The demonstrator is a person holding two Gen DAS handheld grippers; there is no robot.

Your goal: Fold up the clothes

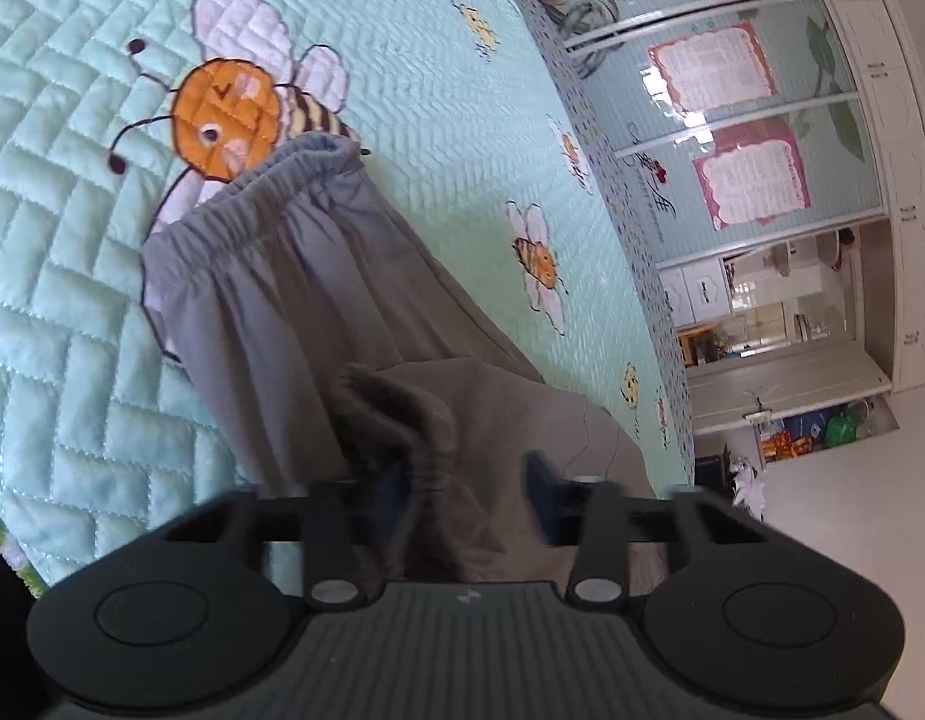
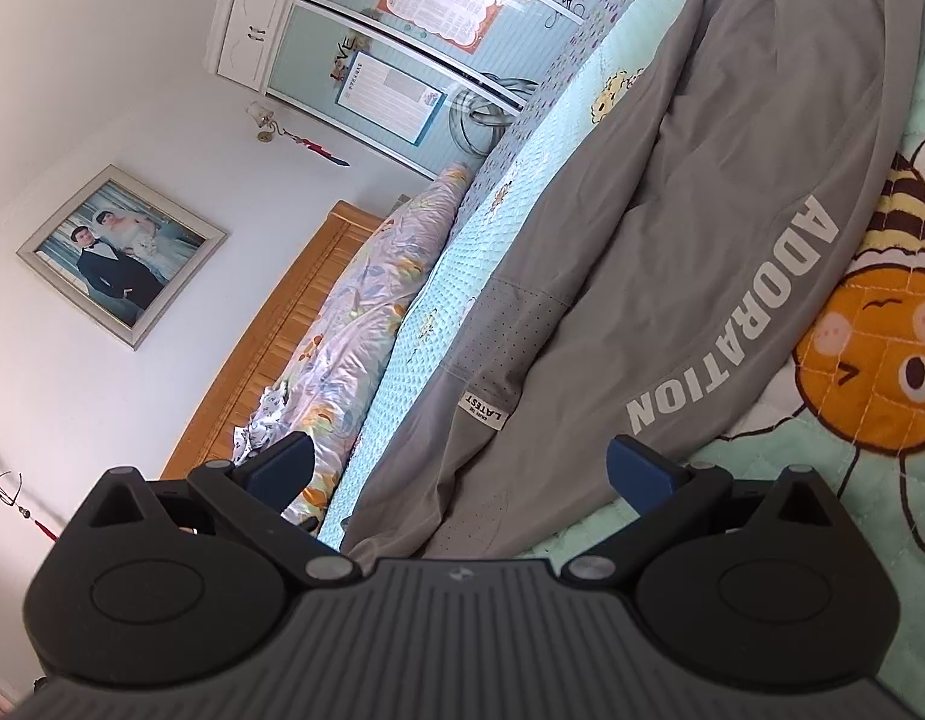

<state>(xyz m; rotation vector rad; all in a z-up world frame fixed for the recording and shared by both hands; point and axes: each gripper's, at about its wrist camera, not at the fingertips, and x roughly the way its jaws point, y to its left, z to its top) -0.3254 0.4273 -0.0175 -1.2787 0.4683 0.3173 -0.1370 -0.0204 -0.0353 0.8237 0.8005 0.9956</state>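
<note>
Grey trousers (image 1: 294,300) lie on a mint quilted bedspread (image 1: 72,180), their elastic waistband (image 1: 252,204) at the far end over a bee picture. My left gripper (image 1: 468,480) is narrowed onto a raised, bunched fold of the grey cloth at the near end; its fingers are blurred. In the right wrist view the same trousers (image 2: 672,240) stretch away to the upper right, with white "ADORATION" lettering (image 2: 744,312) along one leg and a small label (image 2: 486,409). My right gripper (image 2: 459,468) stands wide open just over the near end of the trousers, its pads apart from the cloth.
A rolled floral duvet (image 2: 354,312) lies along the bed's far side against a wooden headboard (image 2: 282,324). The bed's edge (image 1: 642,276) drops toward a wardrobe with sliding doors (image 1: 732,120) and pale floor (image 1: 852,510). A framed photo (image 2: 120,255) hangs on the wall.
</note>
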